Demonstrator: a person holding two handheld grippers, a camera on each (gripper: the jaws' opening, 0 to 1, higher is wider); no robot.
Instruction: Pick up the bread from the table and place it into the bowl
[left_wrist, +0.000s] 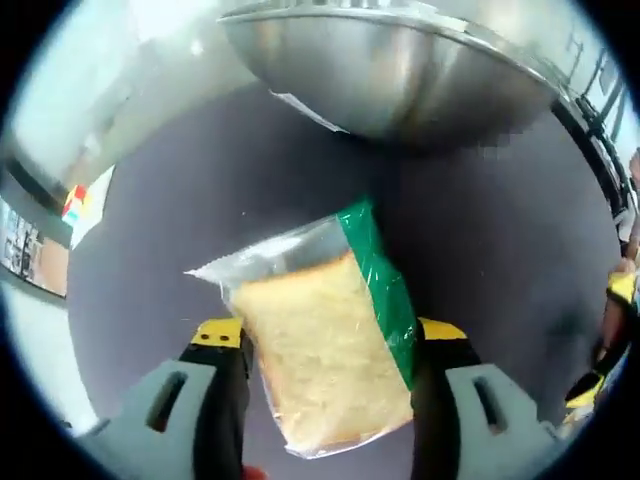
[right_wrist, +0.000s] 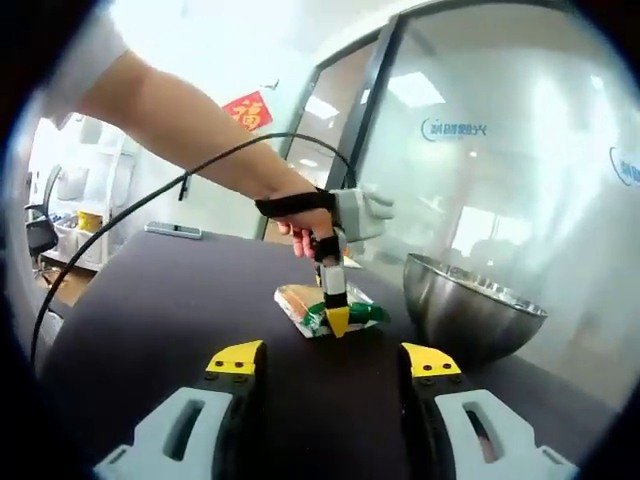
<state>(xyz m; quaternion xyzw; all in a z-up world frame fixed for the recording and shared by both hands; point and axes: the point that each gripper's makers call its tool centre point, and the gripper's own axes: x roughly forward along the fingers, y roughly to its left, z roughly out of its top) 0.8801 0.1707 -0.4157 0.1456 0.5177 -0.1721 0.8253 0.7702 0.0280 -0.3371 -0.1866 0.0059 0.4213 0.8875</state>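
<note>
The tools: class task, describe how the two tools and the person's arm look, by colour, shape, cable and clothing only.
Each tool has two grey moulded jaws with slots, black inner faces and yellow tips: left tool, right tool. In the right gripper view, the left tool is slim and black with a yellow tip, a black strap crosses the hand, a black cable loops away, and the sleeve is white.

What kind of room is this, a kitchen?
Probably an office or lab, not a kitchen: glass partition walls with a printed logo, a red paper decoration, and a dark table holding only test items.
</note>
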